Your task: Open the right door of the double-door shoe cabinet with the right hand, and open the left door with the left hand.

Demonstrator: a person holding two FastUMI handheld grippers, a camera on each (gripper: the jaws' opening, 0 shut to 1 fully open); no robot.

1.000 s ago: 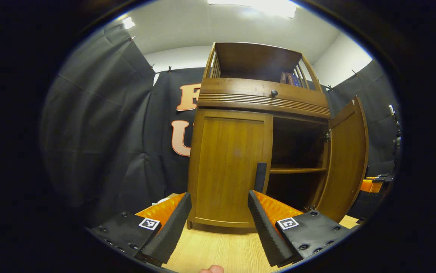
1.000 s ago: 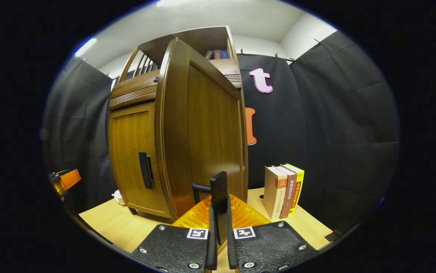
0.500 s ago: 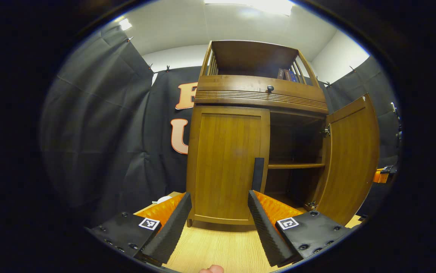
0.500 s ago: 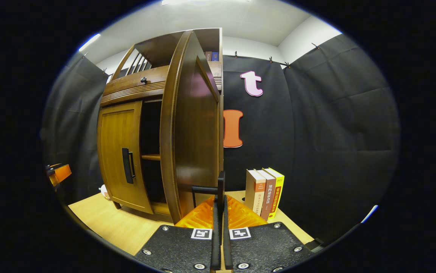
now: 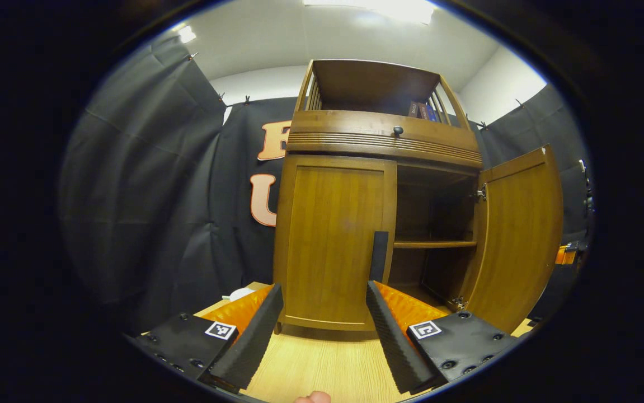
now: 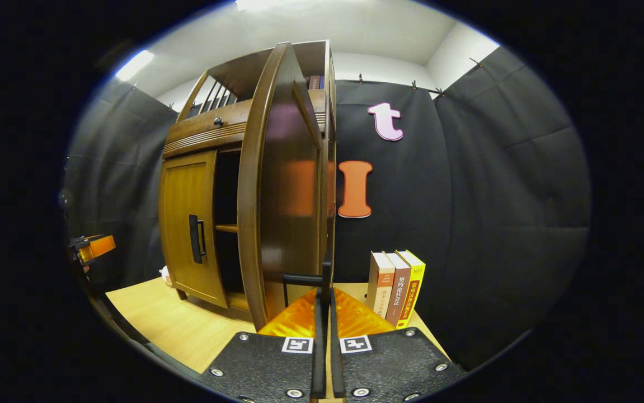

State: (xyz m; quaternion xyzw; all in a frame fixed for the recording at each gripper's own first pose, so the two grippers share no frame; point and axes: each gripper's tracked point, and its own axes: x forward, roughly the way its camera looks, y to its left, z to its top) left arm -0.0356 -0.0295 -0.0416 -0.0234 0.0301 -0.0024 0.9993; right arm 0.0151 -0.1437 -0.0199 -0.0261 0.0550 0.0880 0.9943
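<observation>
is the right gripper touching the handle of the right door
Touching. In the right gripper view, the right gripper has both fingers pressed on the right door's handle, with no gap.

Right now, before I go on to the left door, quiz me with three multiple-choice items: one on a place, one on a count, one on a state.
1. Where do the books on the table stand?
A. right of the cabinet
B. on its inner shelf
C. in front of the left door

2. How many of those books are there?
A. two
B. three
C. five

3. How is the left door?
A. off its hinges
B. wide open
C. closed

Answers: 1 A, they stand upright against the booth wall beside the cabinet. 2 B, three spines show. 3 C, it sits flush while the right door is swung out and the left tongs hang open before it.
</observation>
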